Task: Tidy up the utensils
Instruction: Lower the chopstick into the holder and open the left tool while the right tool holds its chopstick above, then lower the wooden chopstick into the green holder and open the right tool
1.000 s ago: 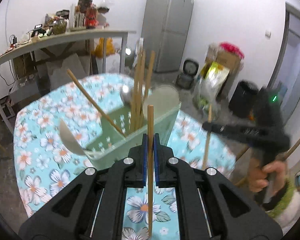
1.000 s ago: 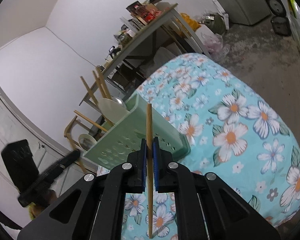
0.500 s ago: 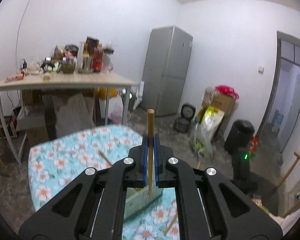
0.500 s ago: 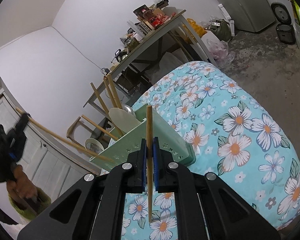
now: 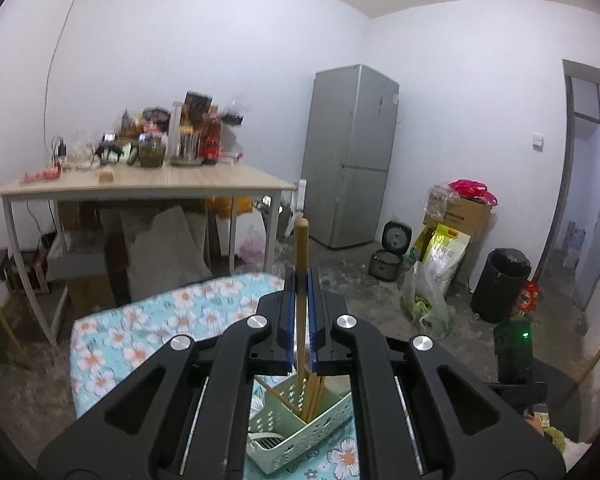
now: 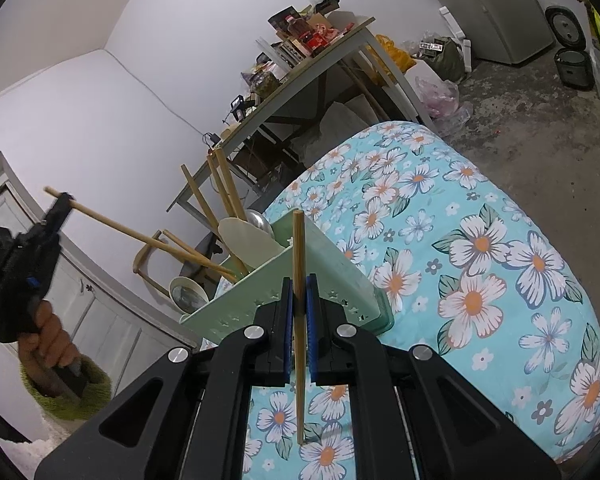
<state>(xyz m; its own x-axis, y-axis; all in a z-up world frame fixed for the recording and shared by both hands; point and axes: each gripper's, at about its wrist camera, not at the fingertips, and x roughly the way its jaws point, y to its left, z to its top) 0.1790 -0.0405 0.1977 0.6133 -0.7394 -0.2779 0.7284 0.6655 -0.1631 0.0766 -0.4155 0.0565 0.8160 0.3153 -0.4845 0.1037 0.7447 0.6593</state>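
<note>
Both jaws clenched on chopsticks: left gripper [image 5: 300, 320] w/ chopstick [image 5: 301, 272] over green basket [image 5: 300, 436], right gripper [image 6: 299, 320] alike. Risk: tip snagging basket rim, tipping it.

The basket [image 6: 300, 292] stands near the table's [image 6: 500, 240] left edge, its mouth crowded with leaning chopsticks [image 6: 220, 196], a flat spoon [image 6: 248, 240] and a ladle [image 6: 258, 220]. The left gripper's [image 6: 62, 204] chopstick [image 6: 140, 236] slants into it from the left. To the right, the flowered tabletop lies open.
</note>
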